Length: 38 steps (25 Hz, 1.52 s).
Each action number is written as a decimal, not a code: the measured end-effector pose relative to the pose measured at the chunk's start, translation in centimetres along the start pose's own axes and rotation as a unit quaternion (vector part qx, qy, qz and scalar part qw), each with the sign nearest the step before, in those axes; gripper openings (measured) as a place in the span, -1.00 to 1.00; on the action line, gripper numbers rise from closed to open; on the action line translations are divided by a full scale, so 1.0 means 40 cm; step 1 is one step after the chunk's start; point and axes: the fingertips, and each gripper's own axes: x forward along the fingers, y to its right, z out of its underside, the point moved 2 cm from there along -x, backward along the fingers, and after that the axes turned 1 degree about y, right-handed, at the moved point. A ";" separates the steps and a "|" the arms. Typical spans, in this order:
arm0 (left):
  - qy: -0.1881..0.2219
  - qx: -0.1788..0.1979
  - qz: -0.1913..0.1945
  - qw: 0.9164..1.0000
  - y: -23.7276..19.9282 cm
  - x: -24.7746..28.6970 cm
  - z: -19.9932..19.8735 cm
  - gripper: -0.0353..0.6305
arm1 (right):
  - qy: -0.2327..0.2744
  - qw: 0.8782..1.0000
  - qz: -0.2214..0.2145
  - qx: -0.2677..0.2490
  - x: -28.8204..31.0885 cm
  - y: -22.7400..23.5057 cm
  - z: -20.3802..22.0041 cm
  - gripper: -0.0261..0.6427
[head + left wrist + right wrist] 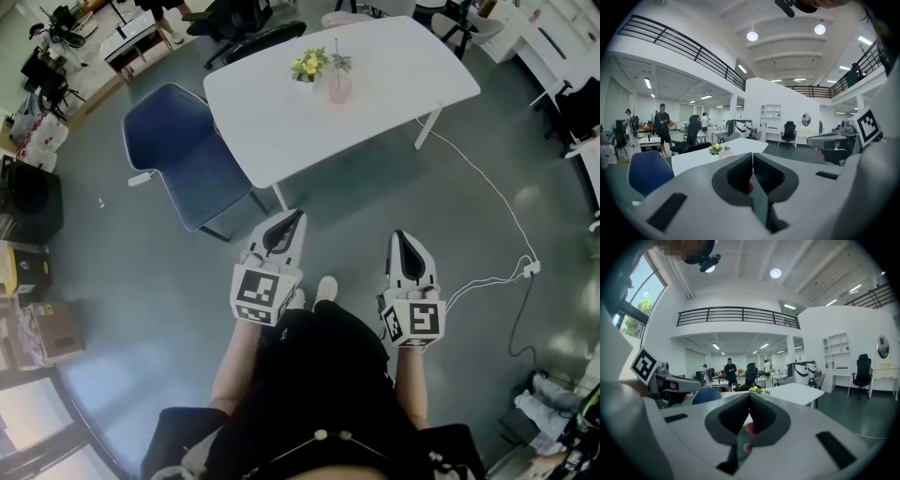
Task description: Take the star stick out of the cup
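A pale pink cup [338,90] stands on the white table [394,66], with a thin stick [337,58] rising from it; its top is too small to make out. A small pot of yellow flowers [307,66] sits just left of the cup. My left gripper [298,215] and right gripper [400,234] hang side by side over the grey floor, well short of the table, both shut and empty. In the left gripper view the flowers [715,148] show far ahead on the table [740,147]. In the right gripper view the flowers [754,389] sit just above the shut jaw tips.
A blue chair [183,155] stands left of the table. A white cable [487,192] runs across the floor on the right to a plug [532,268]. Boxes [37,323] line the left edge. People stand far off at desks [662,124].
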 end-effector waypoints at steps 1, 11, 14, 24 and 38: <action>0.000 -0.001 -0.003 1.000 0.002 0.011 -0.001 -0.87 | -0.002 1.000 -0.001 0.005 -0.002 0.018 0.007 -0.91; 0.030 -0.017 -0.003 0.999 0.038 0.091 -0.026 -0.87 | -0.014 0.999 -0.029 0.025 0.022 0.134 0.035 -0.91; 0.029 -0.027 -0.004 0.999 0.027 0.120 -0.024 -0.87 | -0.019 0.999 -0.031 0.028 0.045 0.151 0.044 -0.91; 0.030 -0.044 0.012 0.998 -0.064 0.255 -0.028 -0.87 | -0.046 0.998 -0.036 0.008 0.201 0.172 0.055 -0.90; 0.039 -0.041 0.061 0.997 -0.343 0.543 -0.110 -0.87 | -0.071 0.997 -0.033 -0.012 0.679 0.204 -0.006 -0.80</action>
